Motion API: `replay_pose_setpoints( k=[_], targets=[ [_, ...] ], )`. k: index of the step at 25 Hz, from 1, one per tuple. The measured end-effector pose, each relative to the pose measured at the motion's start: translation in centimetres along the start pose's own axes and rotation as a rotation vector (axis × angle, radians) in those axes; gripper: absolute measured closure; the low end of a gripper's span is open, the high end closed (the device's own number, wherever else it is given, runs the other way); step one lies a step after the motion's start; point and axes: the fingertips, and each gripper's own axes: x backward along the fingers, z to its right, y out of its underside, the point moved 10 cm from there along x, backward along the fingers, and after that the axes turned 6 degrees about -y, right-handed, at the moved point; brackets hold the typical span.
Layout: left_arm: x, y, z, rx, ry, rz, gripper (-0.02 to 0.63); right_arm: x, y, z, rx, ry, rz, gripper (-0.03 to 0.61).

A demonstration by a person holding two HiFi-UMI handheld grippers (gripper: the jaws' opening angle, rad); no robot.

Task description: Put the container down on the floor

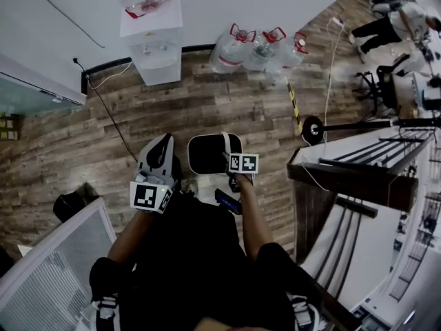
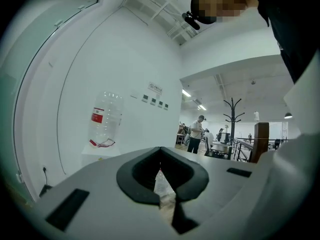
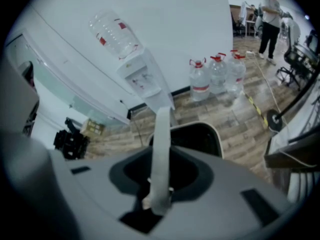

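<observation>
The container (image 1: 212, 154) is a dark bin with a white rim and a white strap handle (image 1: 226, 145), hanging over the wood floor in front of me. My right gripper (image 1: 231, 160) points steeply down and is shut on that handle. In the right gripper view the handle (image 3: 161, 149) runs up between the jaws of the right gripper (image 3: 158, 196), with the bin's rim (image 3: 219, 134) behind. My left gripper (image 1: 162, 145) is to the left of the bin, apart from it. In its own view the left gripper (image 2: 163, 180) points level at the wall, jaws together, holding nothing.
A water dispenser (image 1: 153, 43) stands at the white wall, with several large water bottles (image 1: 258, 48) beside it. A black stand base (image 1: 313, 129) and a dark stair railing (image 1: 358, 174) lie to the right. A white partition (image 1: 48, 271) is at lower left. A cable (image 1: 114, 126) crosses the floor.
</observation>
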Motion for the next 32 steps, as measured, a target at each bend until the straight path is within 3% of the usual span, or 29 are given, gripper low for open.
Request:
replay_pose_setpoints(
  k=[12, 18, 32],
  targets=[
    [-10.7, -2.6, -9.2, 0.018, 0.077, -0.040, 0.585, -2.1, -10.2, -2.7, 0.004, -0.015, 0.045, 0.463],
    [-14.5, -3.4, -12.7, 0.008, 0.105, -0.022, 0.584, -4.3, -16.4, -3.7, -0.021, -0.022, 0.082, 0.463],
    [-20.6, -3.6, -14.0, 0.019, 0.002, -0.023, 0.585, -8.4, -28.6, -3.0, 0.029, -0.055, 0.075, 0.463]
  ],
)
